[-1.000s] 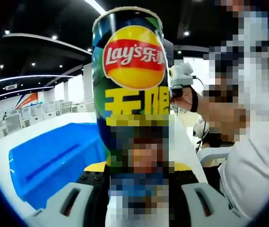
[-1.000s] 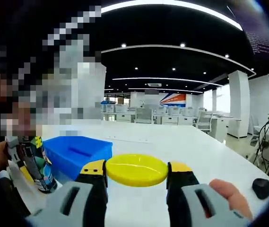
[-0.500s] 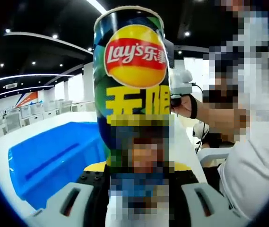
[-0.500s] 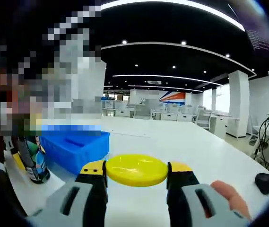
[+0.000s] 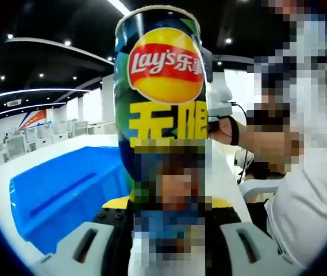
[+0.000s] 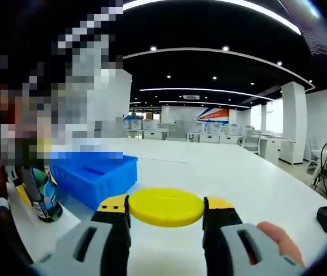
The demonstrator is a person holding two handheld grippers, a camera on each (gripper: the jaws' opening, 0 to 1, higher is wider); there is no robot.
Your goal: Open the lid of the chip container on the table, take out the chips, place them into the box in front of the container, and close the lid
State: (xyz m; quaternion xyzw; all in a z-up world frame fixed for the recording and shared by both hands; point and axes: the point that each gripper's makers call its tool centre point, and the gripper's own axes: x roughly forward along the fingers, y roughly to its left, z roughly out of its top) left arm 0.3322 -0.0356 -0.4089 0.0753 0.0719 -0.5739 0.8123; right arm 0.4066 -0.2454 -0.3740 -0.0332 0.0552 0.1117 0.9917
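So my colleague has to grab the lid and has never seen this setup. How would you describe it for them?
Start at the white table and find the blue box. Just right of the box, the right hand-held gripper grips the lid between its jaws. It is the flat, round, bright yellow disc, unlike the tall chip container.

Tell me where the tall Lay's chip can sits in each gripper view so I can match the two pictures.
Left gripper view: the tall Lay's chip can stands centre frame, upright between this gripper's jaws, its lid off.
Right gripper view: the same can is small at the far left, held by the left gripper.
Shared landmark: the blue plastic box beside the can on the white table.
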